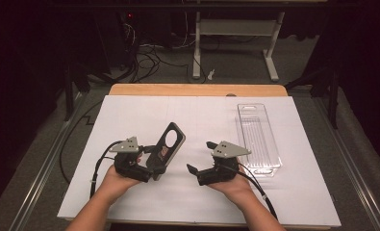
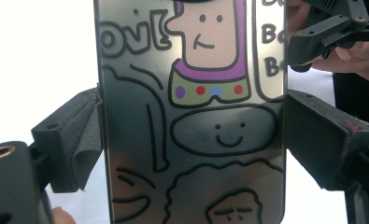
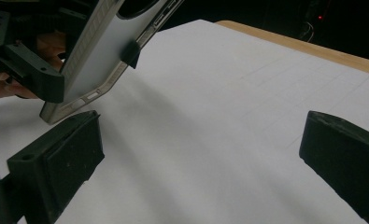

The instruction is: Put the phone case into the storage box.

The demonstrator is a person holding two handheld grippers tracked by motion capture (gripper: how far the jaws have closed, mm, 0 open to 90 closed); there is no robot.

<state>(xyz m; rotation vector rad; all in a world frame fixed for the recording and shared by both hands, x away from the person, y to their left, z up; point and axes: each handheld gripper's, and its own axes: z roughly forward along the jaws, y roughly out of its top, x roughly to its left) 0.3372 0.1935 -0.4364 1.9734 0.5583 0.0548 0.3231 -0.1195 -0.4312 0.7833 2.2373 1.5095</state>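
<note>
A phone case (image 1: 170, 143) with a round camera opening is held tilted above the white sheet (image 1: 192, 115), left of centre. My left gripper (image 1: 154, 161) is shut on its lower half. In the left gripper view the case (image 2: 191, 107) shows a shiny back with cartoon faces, and both pads press on its long edges. My right gripper (image 1: 201, 156) is to the right of the case, apart from it, open, with nothing between its jaws. In the right gripper view the case (image 3: 102, 51) hangs at the upper left, beyond my right gripper (image 3: 205, 149).
A clear plastic tray (image 1: 258, 139) lies lengthwise on the right side of the sheet. The wooden table edge (image 1: 197, 90) runs along the far side. Behind it are a desk frame (image 1: 235, 43) and cables on the floor.
</note>
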